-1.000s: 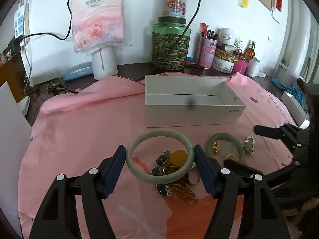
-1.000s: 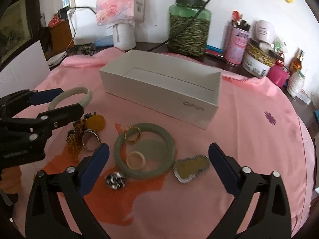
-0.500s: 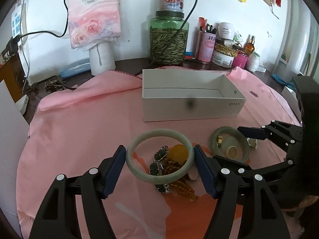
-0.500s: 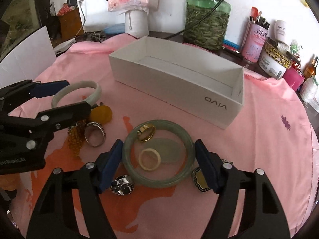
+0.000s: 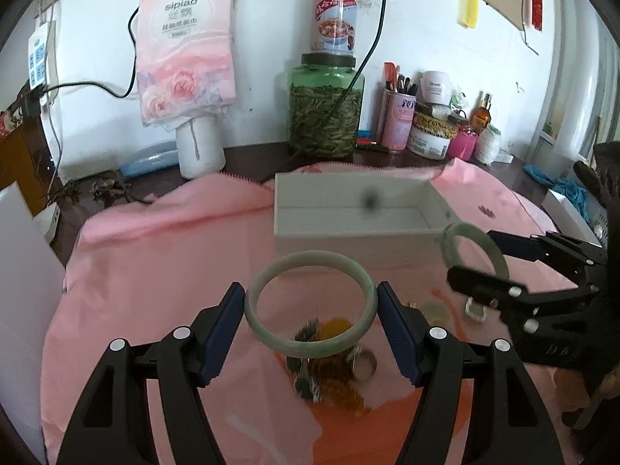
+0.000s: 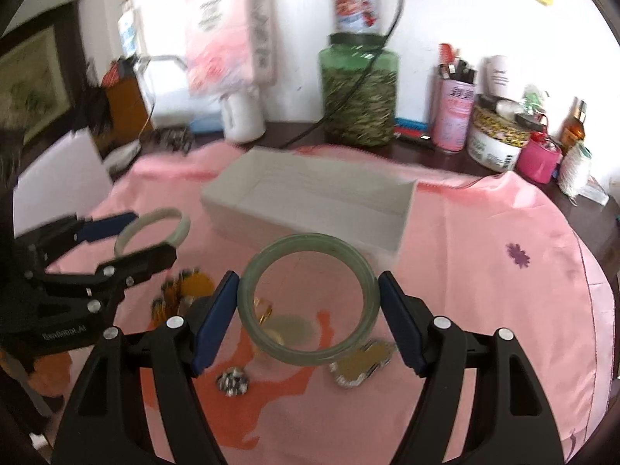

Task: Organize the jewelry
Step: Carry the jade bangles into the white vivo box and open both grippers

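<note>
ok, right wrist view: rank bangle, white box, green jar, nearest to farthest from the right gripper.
1. bangle, between the right gripper's pads, held.
2. white box, just beyond, centre of the cloth.
3. green jar, farthest, back by the wall.

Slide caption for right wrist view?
Right claw grips green bangle above pink cloth, white box behind.

Pale green bangle (image 5: pixel 310 306), seemingly darker green bangle (image 6: pixel 308 304), pink cloth (image 6: pixel 484 271).

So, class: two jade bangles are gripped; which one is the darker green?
The darker green bangle in the right hand-held gripper; the left hand-held gripper's pale bangle looks milkier.
</note>
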Demonstrator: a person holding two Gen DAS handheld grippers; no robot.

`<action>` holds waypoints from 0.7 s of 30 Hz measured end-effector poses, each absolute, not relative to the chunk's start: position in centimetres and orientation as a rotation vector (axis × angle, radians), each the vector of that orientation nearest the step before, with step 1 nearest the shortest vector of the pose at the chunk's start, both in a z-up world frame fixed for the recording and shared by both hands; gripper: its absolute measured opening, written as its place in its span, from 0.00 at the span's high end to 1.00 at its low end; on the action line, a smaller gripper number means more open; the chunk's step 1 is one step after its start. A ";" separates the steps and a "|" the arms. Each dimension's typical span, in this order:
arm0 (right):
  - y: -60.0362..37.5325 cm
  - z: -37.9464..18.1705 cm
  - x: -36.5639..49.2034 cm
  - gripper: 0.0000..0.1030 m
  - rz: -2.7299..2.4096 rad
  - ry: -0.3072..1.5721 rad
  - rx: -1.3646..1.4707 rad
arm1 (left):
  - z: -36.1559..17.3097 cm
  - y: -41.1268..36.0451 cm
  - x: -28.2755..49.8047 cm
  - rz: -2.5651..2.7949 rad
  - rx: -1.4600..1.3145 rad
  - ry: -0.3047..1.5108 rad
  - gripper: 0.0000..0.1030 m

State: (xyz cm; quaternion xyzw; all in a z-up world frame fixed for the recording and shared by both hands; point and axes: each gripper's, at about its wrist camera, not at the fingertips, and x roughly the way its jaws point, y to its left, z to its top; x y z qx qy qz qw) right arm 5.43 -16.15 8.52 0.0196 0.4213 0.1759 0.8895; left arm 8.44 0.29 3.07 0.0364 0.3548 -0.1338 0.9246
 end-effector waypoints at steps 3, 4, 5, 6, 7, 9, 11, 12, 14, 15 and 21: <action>-16.9 10.3 7.3 0.33 0.348 0.866 0.063 | 4.7 -1.1 10.0 -0.265 0.127 0.689 0.33; -17.1 10.9 8.2 0.33 0.339 0.860 0.073 | 5.1 -1.7 10.8 -0.271 0.134 0.683 0.33; -17.2 11.3 9.0 0.33 0.333 0.856 0.085 | 5.2 -2.1 11.4 -0.276 0.135 0.683 0.33; -17.3 11.4 9.7 0.33 0.332 0.858 0.091 | 5.2 -2.6 12.2 -0.279 0.136 0.685 0.33; -17.3 11.4 10.6 0.33 0.331 0.863 0.099 | 4.9 -3.1 13.1 -0.268 0.135 0.689 0.33; -17.1 10.6 12.1 0.33 0.320 0.884 0.101 | 4.1 -3.2 14.6 -0.260 0.121 0.711 0.33; -16.9 9.6 13.1 0.33 0.316 0.905 0.107 | 2.9 -3.4 16.1 -0.260 0.103 0.747 0.33; -16.8 8.9 13.7 0.33 0.313 0.918 0.109 | 2.4 -3.3 16.5 -0.260 0.098 0.759 0.33; -16.8 7.6 14.5 0.33 0.304 0.937 0.118 | 1.7 -3.4 17.0 -0.246 0.105 0.759 0.33; -16.9 7.1 14.8 0.32 0.310 0.952 0.133 | 1.6 -3.4 16.9 -0.241 0.120 0.747 0.33; -18.2 7.3 14.7 0.31 0.333 0.931 0.180 | 2.3 -2.7 16.1 -0.268 0.101 0.721 0.24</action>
